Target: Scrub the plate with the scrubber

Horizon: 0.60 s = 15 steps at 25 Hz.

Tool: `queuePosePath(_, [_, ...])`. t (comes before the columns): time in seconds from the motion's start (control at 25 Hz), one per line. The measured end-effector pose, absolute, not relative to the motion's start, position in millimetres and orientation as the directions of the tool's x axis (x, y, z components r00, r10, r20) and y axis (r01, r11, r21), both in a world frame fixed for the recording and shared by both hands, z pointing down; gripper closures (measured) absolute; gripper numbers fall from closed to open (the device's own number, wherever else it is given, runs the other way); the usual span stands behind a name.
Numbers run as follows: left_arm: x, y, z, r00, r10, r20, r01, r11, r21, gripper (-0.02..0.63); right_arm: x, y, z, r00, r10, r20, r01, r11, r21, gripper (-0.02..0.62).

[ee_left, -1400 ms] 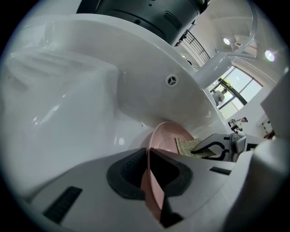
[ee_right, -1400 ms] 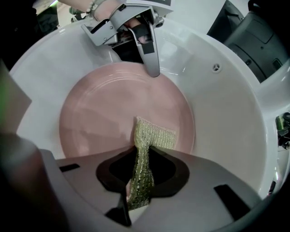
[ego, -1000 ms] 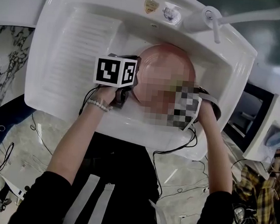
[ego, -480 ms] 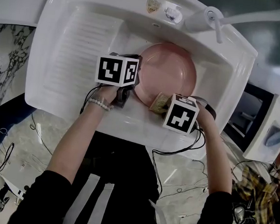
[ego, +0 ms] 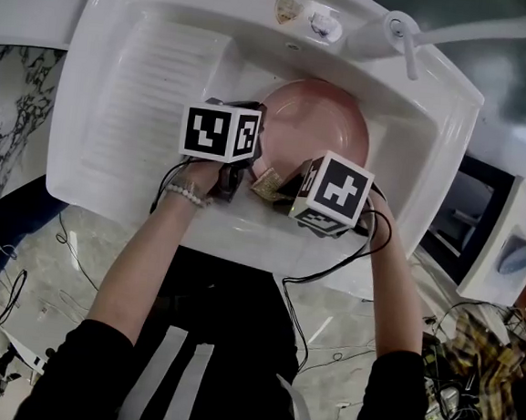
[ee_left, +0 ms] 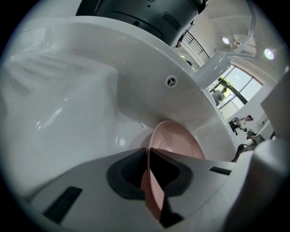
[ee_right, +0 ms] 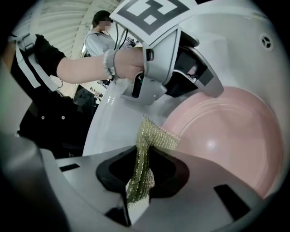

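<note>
L tongs (ee_left: 152, 174) clamped on pink plate (ee_left: 177, 139) rim, R tongs (ee_right: 140, 177) pinching gold scrubber (ee_right: 153, 136).

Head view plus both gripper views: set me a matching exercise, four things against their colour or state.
Things:
1. plate
2. scrubber
3. left gripper
4. sink

Colour or state:
A. gold mesh, pinched in the right gripper
B. white
C. pink
D. clamped on a rim

Pairs: 1-C, 2-A, 3-D, 4-B.

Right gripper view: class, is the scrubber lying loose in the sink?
No, the scrubber is clamped between the fingers of the right gripper, beside the plate.
</note>
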State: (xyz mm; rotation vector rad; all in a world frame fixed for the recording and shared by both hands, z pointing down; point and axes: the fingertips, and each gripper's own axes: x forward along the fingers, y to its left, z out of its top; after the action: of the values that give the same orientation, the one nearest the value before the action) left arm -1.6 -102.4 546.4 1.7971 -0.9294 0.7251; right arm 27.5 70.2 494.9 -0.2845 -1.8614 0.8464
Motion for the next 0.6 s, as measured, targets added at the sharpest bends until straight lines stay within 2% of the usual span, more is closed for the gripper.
queuePosePath(0.32, [-2.6,-101.8,547.8,0.527,-0.280,0.802,-0.847,-0.254,0.468,0.584,10.1,43.0,490.5,-0.644,0.394,0.656,-0.206,0.736,-0.645,0.518])
queuePosePath(0.4, [-2.9,-102.3,548.0,0.527,-0.286,0.801,-0.847,-0.257,0.465,0.584,16.6,34.2,490.4,-0.669,0.314,0.673,-0.232,0.773,-0.591,0.518])
queuePosePath(0.6, [-2.9,-102.5,547.9,0.530,-0.296,0.795,-0.845,-0.259,0.467,0.584,42.1,5.7,483.9,-0.691,0.088,0.718,-0.396,0.784,-0.478,0.518])
